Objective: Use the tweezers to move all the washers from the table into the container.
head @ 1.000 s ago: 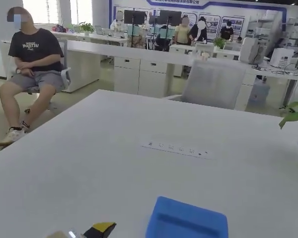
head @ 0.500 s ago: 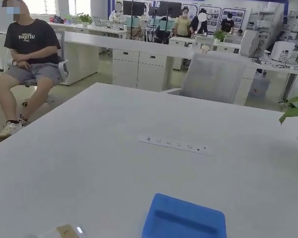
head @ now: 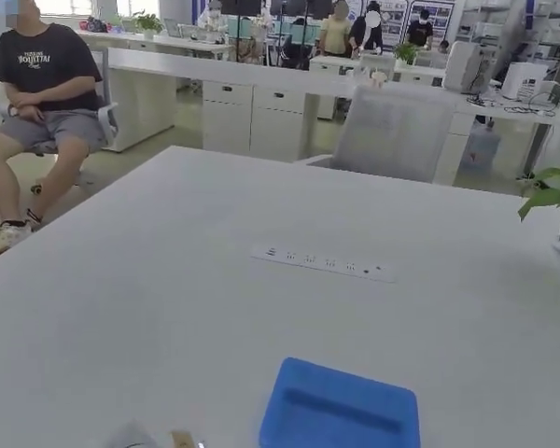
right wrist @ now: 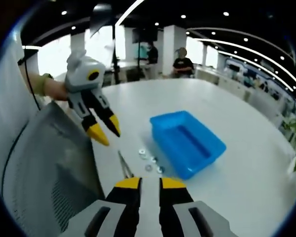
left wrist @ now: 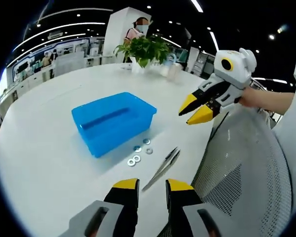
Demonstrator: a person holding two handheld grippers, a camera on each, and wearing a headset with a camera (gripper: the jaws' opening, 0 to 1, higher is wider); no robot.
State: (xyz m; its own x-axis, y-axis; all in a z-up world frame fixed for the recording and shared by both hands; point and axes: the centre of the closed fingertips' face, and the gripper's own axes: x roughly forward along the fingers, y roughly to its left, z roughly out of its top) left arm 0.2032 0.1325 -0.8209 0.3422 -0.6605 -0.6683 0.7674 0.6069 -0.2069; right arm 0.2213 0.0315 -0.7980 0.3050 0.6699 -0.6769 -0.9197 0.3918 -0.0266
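My headset has tipped down a little over the last second. The power strip and the blue container sit slightly higher in the head view than they did. That is my head moving, not the things, so I judge nothing on the tabletop has shifted.

In the left gripper view the tweezers lie flat on the tabletop just ahead of the left tongs, whose jaws stand apart with nothing between them. A small cluster of washers lies between the tweezers and the container's near wall, close to it but outside it. The right tongs hang in the air off to the side, jaws a little apart and empty.

So the real work has not started: the tweezers are untouched and the washers are not yet in. Next I must close one pair of tongs on the tweezers. They are thin and lie flat, so I expect they may skid away.
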